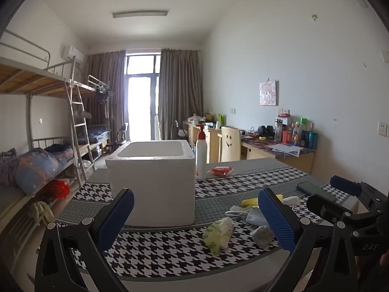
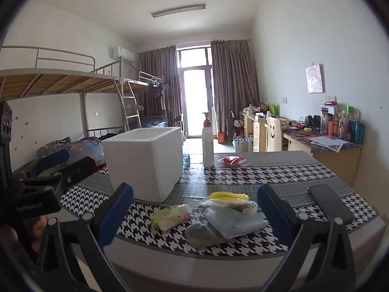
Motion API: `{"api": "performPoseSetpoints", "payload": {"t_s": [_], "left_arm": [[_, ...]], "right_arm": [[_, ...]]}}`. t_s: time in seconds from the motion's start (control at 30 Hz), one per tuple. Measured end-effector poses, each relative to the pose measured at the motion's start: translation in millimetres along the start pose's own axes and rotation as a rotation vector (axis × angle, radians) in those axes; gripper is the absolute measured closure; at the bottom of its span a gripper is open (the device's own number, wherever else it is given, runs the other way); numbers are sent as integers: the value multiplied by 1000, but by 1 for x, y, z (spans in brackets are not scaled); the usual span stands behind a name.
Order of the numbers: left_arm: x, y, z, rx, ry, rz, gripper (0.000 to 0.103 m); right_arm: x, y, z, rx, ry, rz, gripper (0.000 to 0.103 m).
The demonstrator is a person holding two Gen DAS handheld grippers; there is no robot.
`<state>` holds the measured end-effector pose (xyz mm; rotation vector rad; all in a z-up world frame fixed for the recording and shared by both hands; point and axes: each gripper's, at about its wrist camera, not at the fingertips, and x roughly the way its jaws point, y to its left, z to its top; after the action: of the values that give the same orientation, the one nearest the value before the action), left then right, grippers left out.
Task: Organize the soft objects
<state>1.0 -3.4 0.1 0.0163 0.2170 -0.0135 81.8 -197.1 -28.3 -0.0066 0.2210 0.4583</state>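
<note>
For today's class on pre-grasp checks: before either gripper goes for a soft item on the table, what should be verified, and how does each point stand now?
1. Left gripper open, nothing between its fingers: ok.
2. Right gripper open, nothing held: ok.
3. White foam box upright, top open: ok.
4. Soft items within view: tissue pack, grey sock, face mask: ok.
5. Mask free of the sock: not ok, they overlap.
6. Box inside empty: cannot tell.
</note>
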Motion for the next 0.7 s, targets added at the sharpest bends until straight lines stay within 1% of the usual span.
{"api": "performPoseSetpoints", "payload": {"t_s": [0.03,0.07,0.17,0.2,0.33,0.53,0.57,0.7], "left_arm": [[0,-2,0,6,-1,-1,1],[-4,0,0,-16,-12,1,1],[-4,-4,-1,-6,-5,-4,1],[3,1,-2,-26,2,-12,1],[4,3,-2,-28,3,-18,1],[3,7,-1,-21,-7,-13,1],[-2,2,-1,-14,-4,-16,1],[0,1,-1,-6,1,-16,1]], "right_arm": [[0,0,0,5,-2,0,1],[0,0,0,6,-2,0,1],[0,-1,1,11,-4,3,1],[0,-1,1,11,-3,4,1],[0,-2,2,10,2,-2,1],[1,-1,3,12,12,-14,1],[1,0,2,13,12,-13,1],[0,-2,2,15,12,-10,1]]}}
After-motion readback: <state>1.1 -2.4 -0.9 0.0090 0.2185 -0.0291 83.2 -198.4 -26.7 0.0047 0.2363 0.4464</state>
